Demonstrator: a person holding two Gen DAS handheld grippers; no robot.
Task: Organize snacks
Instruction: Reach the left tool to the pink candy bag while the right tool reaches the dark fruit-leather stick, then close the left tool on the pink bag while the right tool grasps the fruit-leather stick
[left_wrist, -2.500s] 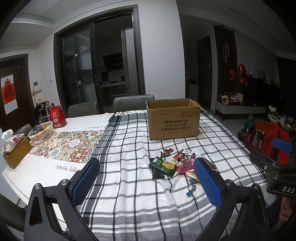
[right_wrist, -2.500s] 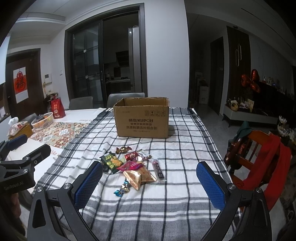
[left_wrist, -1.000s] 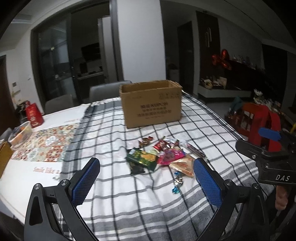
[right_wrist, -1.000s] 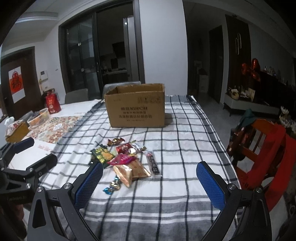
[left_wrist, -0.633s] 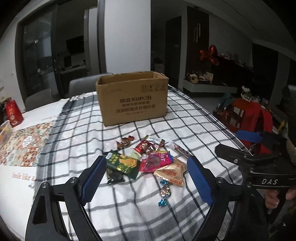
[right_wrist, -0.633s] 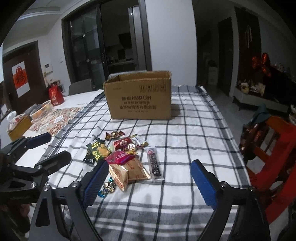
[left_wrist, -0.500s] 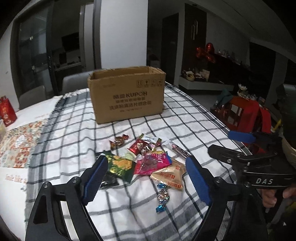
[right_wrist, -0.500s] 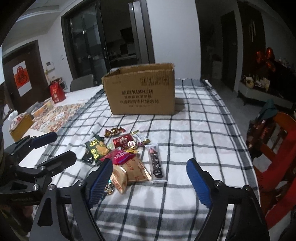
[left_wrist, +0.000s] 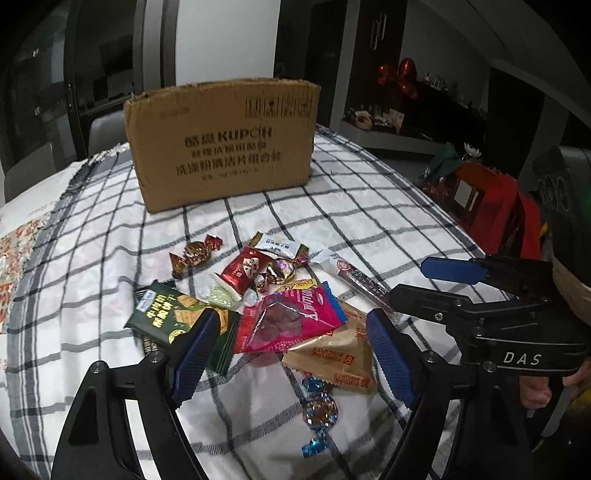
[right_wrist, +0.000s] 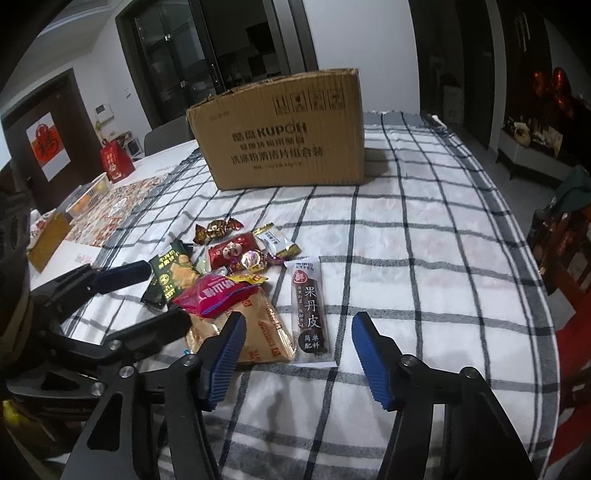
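Note:
A pile of snacks lies on the checked tablecloth (left_wrist: 369, 206): a pink packet (left_wrist: 291, 321), a green biscuit packet (left_wrist: 166, 312), a tan biscuit packet (left_wrist: 334, 360), a dark fruit-leather strip (right_wrist: 309, 306), a red packet (left_wrist: 247, 271) and wrapped candies (left_wrist: 319, 410). An open cardboard box (left_wrist: 221, 140) stands behind them. My left gripper (left_wrist: 291, 358) is open, its jaws either side of the pink packet, just above it. My right gripper (right_wrist: 299, 354) is open, low over the near end of the strip. Each gripper shows in the other's view.
The cardboard box (right_wrist: 284, 136) is at the table's far middle. A patterned runner with a basket (right_wrist: 90, 192) and a red gift bag (right_wrist: 116, 166) lies at the left. A chair with red cloth (left_wrist: 495, 206) stands at the table's right edge.
Both grippers have moved forward and down toward the snack pile, which now looks much larger. Both jaw gaps have narrowed somewhat but stay open.

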